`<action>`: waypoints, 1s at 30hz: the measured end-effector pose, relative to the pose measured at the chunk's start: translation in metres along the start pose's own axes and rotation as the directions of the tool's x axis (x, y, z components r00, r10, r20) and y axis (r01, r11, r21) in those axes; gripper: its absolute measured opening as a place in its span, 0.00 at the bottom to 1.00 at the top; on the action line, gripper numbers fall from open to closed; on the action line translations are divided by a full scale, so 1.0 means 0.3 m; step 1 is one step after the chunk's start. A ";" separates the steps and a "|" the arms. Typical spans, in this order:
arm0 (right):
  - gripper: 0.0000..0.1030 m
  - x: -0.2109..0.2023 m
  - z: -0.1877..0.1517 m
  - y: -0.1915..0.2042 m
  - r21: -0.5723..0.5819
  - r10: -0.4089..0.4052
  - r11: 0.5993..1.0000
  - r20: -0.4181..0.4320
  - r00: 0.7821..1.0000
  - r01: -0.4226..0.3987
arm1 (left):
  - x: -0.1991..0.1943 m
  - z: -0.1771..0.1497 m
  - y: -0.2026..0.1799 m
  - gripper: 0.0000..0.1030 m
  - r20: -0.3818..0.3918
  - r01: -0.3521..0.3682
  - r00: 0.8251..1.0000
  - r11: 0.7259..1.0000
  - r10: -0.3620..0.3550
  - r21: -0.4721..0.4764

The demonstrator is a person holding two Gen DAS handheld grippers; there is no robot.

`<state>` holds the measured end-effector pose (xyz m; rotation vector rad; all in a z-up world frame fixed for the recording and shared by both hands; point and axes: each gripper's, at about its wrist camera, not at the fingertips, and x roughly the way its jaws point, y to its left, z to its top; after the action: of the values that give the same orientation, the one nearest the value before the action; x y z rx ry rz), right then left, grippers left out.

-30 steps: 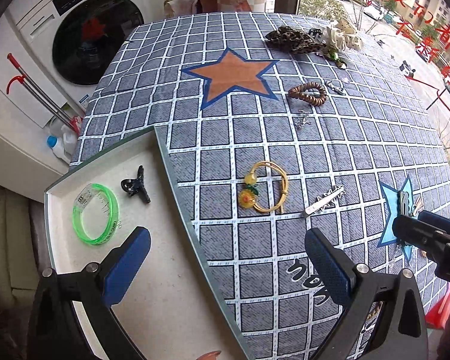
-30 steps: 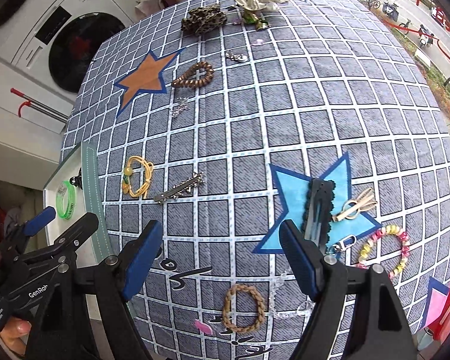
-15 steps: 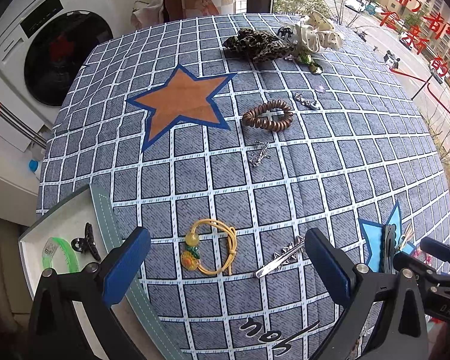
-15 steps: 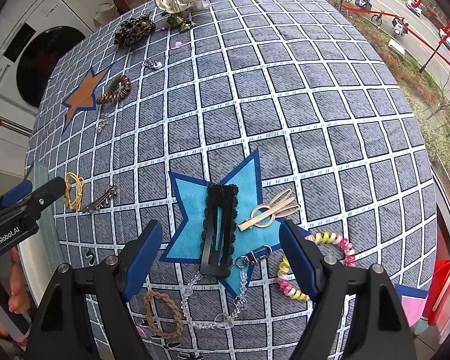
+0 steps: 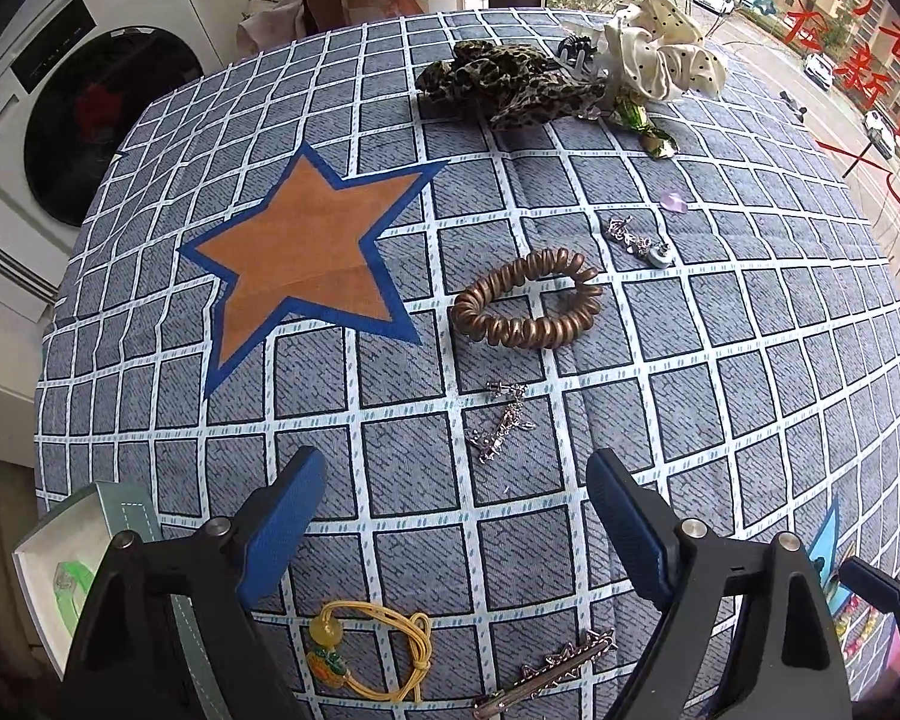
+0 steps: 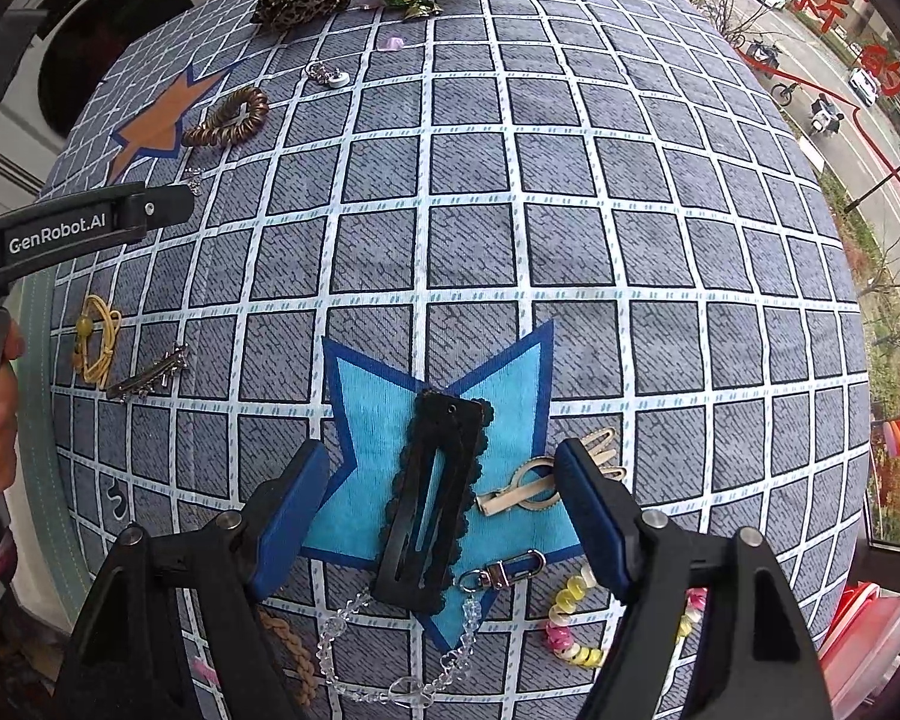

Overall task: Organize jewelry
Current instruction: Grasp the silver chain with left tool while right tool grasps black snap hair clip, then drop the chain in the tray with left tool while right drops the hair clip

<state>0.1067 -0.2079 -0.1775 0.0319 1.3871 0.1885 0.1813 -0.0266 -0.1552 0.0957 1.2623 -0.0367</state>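
Two scrunchies point(image 5: 513, 84), three hair clips point(image 6: 429, 498)

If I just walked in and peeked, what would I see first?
Probably the big orange star printed on the checked cloth, with a coiled brown hair tie lying just to its right. Nearer, a long black hair clip lies on a blue star, right between the open fingers of the right claw.

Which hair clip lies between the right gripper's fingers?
The black scalloped clip on the blue star. The cream clip lies beside one finger, and the silver clip lies far off.
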 end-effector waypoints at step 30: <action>0.31 -0.090 -0.001 0.019 0.028 0.103 0.994 0.081 0.991 -0.105 | -0.087 -0.050 0.016 0.17 0.009 0.127 0.992 0.992 -0.126 -0.010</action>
<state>0.1013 -0.2065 -0.1505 0.1371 1.3094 0.2494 0.1594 -0.0211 -0.1347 0.0060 1.2593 -0.1395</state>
